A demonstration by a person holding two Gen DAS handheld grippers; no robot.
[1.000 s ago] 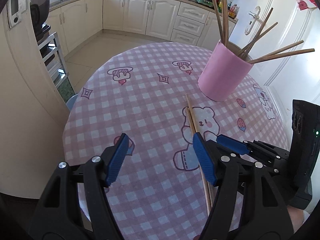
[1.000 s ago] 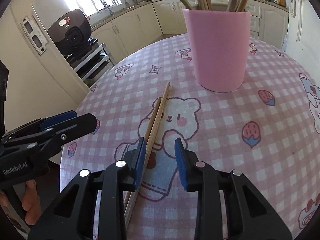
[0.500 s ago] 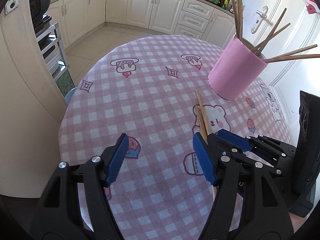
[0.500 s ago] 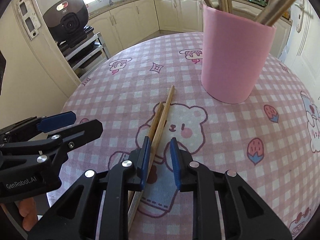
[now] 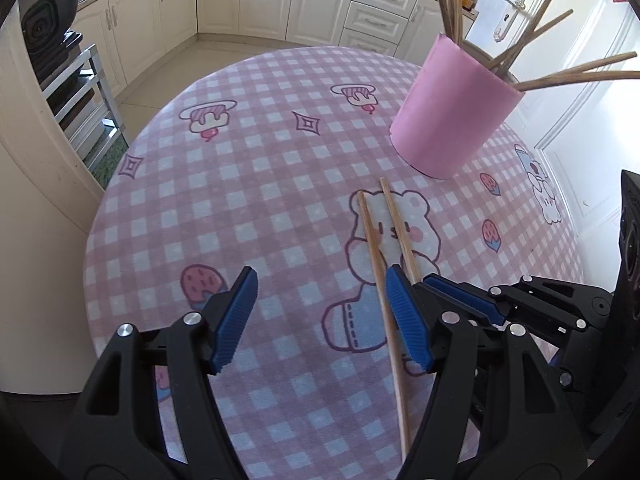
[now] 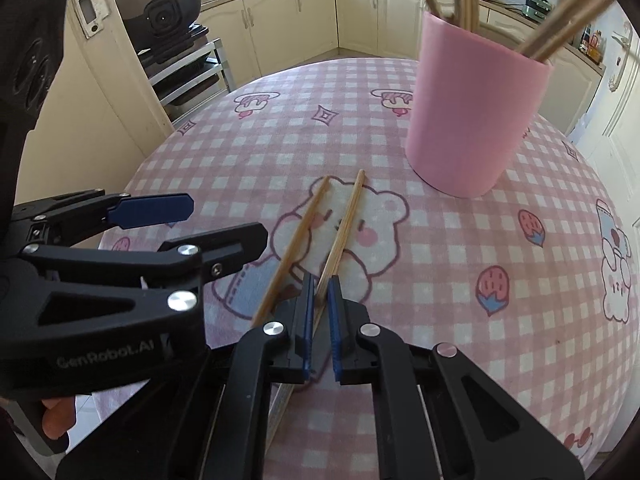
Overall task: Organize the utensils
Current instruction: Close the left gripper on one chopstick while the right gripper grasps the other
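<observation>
Chopsticks: two loose ones lie on the desk [image 5: 248, 184], over the bear print of the pink checked cloth, with their far tips apart and just short of the pink cup [image 6: 472, 120]. The right-hand chopstick [image 6: 344, 228] runs back between the blue pads of the right tool [image 6: 321, 312]. Its jaws are nearly together and the pads appear to press the stick on both sides. The left-hand chopstick [image 6: 294, 240] passes just outside that tool's left finger, untouched by its pads.

In the left wrist view the same pair shows: one chopstick [image 5: 378, 264] runs down alongside the inner face of the left tool's right pad; contact cannot be confirmed. The other [image 5: 400, 232] disappears behind that pad toward the right tool [image 5: 460, 300]. Left tool [image 5: 320, 312] stands wide, nothing between its pads but cloth. The two tools sit close side by side at the near edge of the desk.

The pink cup [image 5: 452, 120] stands upright toward the far right edge, with several chopsticks [image 5: 516, 56] leaning out of it in all directions. The middle, left side and far edge of the desk are bare cloth. Past the far edge are floor and cream kitchen cabinets [image 5: 280, 0]. A metal rack [image 6: 188, 76] with a dark appliance stands off the left edge.
</observation>
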